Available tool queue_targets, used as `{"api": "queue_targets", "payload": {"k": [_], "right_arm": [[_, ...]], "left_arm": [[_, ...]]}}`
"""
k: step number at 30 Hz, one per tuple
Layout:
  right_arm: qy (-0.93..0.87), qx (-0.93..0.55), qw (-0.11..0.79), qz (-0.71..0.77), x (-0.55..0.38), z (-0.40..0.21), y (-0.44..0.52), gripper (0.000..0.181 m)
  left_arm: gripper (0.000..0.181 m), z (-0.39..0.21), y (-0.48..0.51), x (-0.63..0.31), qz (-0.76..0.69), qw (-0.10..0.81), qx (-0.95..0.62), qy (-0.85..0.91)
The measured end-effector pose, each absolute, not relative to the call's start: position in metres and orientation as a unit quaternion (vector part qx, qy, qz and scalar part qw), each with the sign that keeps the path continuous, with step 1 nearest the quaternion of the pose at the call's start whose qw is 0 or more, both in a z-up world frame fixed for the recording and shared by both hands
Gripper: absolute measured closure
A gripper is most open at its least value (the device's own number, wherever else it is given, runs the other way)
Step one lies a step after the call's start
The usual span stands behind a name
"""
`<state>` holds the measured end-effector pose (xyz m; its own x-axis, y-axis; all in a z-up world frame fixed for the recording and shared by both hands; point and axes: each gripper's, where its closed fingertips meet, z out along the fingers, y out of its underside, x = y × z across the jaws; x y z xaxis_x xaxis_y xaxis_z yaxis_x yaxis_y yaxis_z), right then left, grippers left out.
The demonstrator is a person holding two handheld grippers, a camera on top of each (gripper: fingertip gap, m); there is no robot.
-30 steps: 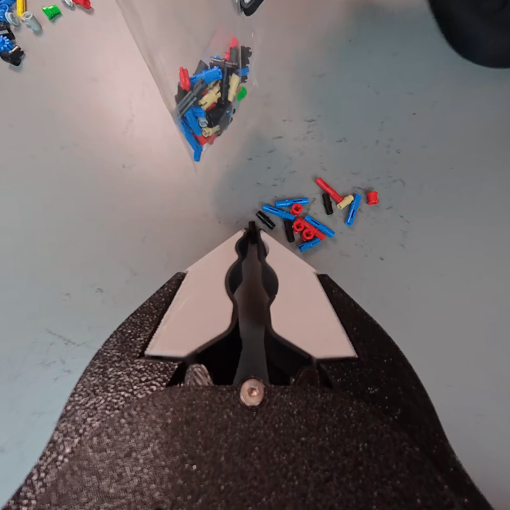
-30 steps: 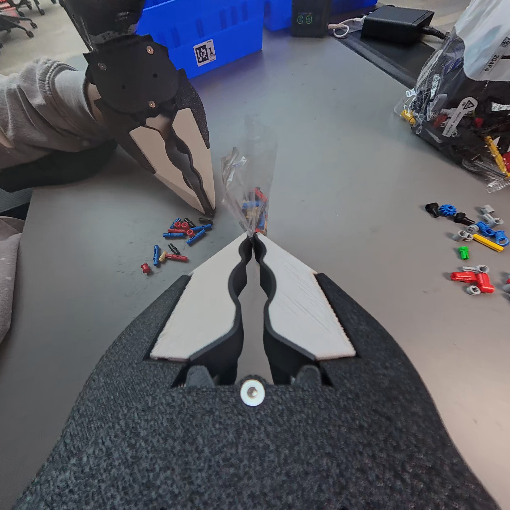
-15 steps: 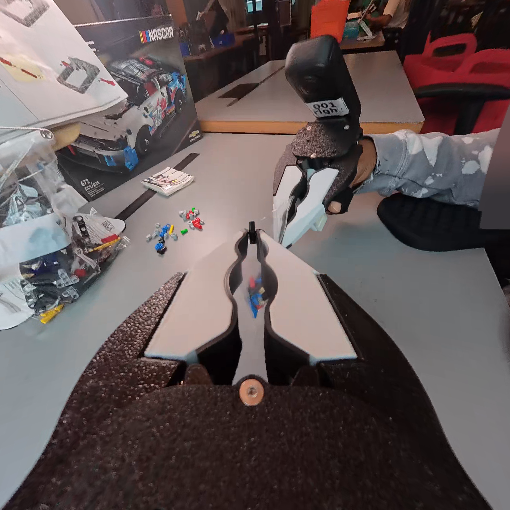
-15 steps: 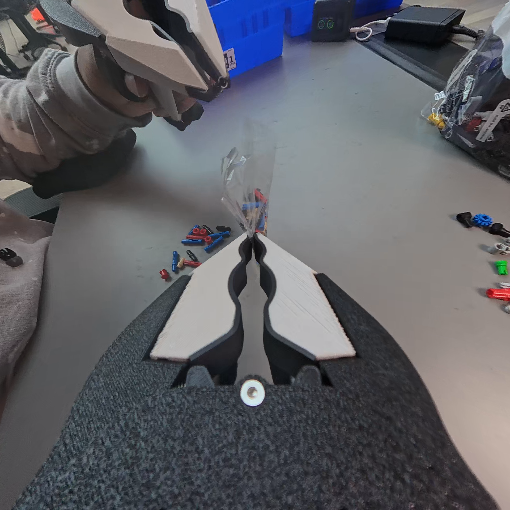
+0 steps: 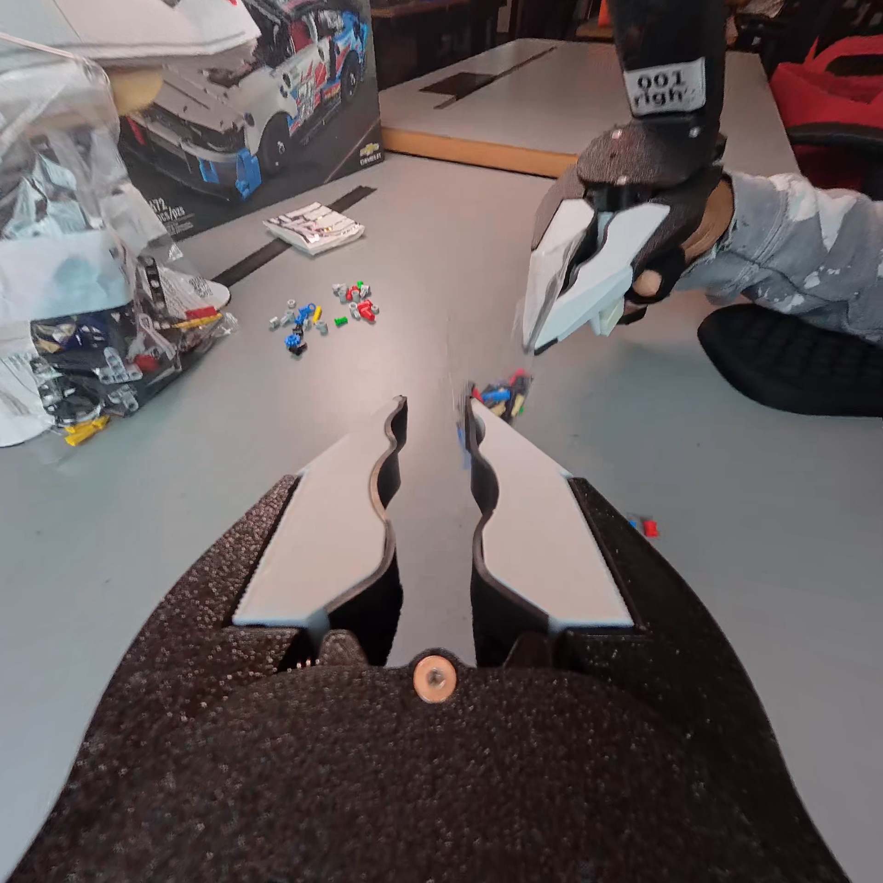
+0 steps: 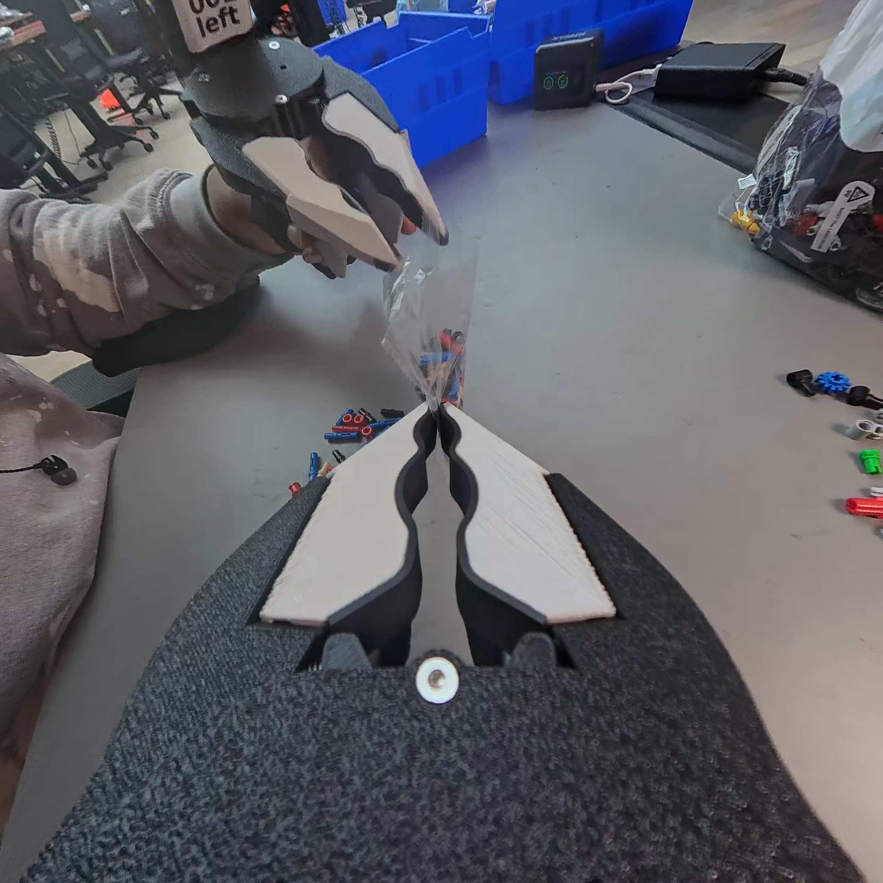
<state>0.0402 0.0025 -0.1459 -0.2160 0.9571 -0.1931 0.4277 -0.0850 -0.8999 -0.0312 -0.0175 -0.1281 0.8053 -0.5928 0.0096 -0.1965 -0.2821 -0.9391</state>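
Since half a second ago my left hand-held gripper (image 5: pixel 436 406) has spread its fingers apart; a second ago it was pointing down at the loose pins, and now it looks level across the bench (image 5: pixel 143 525). In the right wrist view I see that left hand-held gripper (image 6: pixel 420 248) raised above the bag, fingers parted, its tips right at the bag's upper edge; whether it touches the plastic I cannot tell.

My right hand-held gripper (image 6: pixel 437 413) is closed tight, pinching the lower end of a small clear plastic bag (image 6: pixel 432 310). The bag stands up from the fingertips, crinkled and see-through, with a clump of tiny blue, red, black and tan pins gathered in its lower part. In the left wrist view the bag (image 5: pixel 501 396) is blurred, hanging just below the right hand-held gripper (image 5: pixel 537 346).

On the bench just left of my right fingers lies a scatter of loose pins (image 6: pixel 358 425), blue, red and black. Farther right sit more small parts (image 6: pixel 841 387), among them a blue gear. A large bag of parts (image 6: pixel 822 200) stands at the far right, blue bins (image 6: pixel 430 81) behind.
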Motion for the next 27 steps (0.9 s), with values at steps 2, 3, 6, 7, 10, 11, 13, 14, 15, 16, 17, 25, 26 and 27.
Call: {"api": "queue_targets", "payload": {"k": [2,3,6,7,10,11,13,14,15,16,17,25,26,27], "right_arm": [[-0.607,-0.562,0.276,0.489,0.041,-0.142,0.004,0.181],[-0.602,-0.562,0.275,0.495,0.041,-0.140,0.004,0.181],[-0.593,-0.561,0.272,0.510,0.042,-0.135,0.005,0.181],[-0.591,-0.560,0.272,0.513,0.043,-0.134,0.005,0.181],[-0.588,-0.558,0.271,0.519,0.044,-0.131,0.005,0.181],[-0.587,-0.558,0.270,0.521,0.044,-0.130,0.005,0.181],[-0.585,-0.556,0.269,0.526,0.044,-0.127,0.004,0.181],[-0.584,-0.555,0.269,0.528,0.044,-0.126,0.004,0.181],[-0.583,-0.553,0.269,0.532,0.044,-0.124,0.003,0.181],[-0.581,-0.551,0.268,0.535,0.044,-0.123,0.002,0.181],[-0.580,-0.550,0.267,0.539,0.044,-0.121,0.002,0.181],[-0.575,-0.510,0.251,0.589,0.038,-0.066,-0.015,0.181],[-0.577,-0.499,0.248,0.598,0.035,-0.055,-0.020,0.181],[-0.580,-0.488,0.245,0.605,0.032,-0.044,-0.024,0.181]], "left_arm": [[0.158,-0.143,-0.020,-0.035,-0.184,0.518,-0.796,0.254],[0.158,-0.148,-0.021,-0.035,-0.188,0.509,-0.801,0.255],[0.158,-0.153,-0.022,-0.029,-0.201,0.497,-0.803,0.260],[0.158,-0.154,-0.023,-0.027,-0.203,0.495,-0.803,0.263],[0.162,-0.155,-0.024,-0.022,-0.205,0.494,-0.800,0.272],[0.163,-0.154,-0.024,-0.019,-0.210,0.495,-0.797,0.274],[0.163,-0.150,-0.025,-0.015,-0.217,0.501,-0.791,0.276],[0.164,-0.148,-0.024,-0.014,-0.219,0.504,-0.789,0.276],[0.164,-0.146,-0.024,-0.014,-0.218,0.508,-0.786,0.276],[0.165,-0.144,-0.024,-0.014,-0.218,0.512,-0.784,0.277],[0.168,-0.141,-0.025,-0.014,-0.219,0.516,-0.780,0.278],[0.164,-0.082,-0.022,-0.073,-0.219,0.612,-0.738,0.181],[0.164,-0.078,-0.020,-0.087,-0.208,0.623,-0.737,0.159],[0.164,-0.075,-0.019,-0.100,-0.197,0.631,-0.737,0.138]]}}
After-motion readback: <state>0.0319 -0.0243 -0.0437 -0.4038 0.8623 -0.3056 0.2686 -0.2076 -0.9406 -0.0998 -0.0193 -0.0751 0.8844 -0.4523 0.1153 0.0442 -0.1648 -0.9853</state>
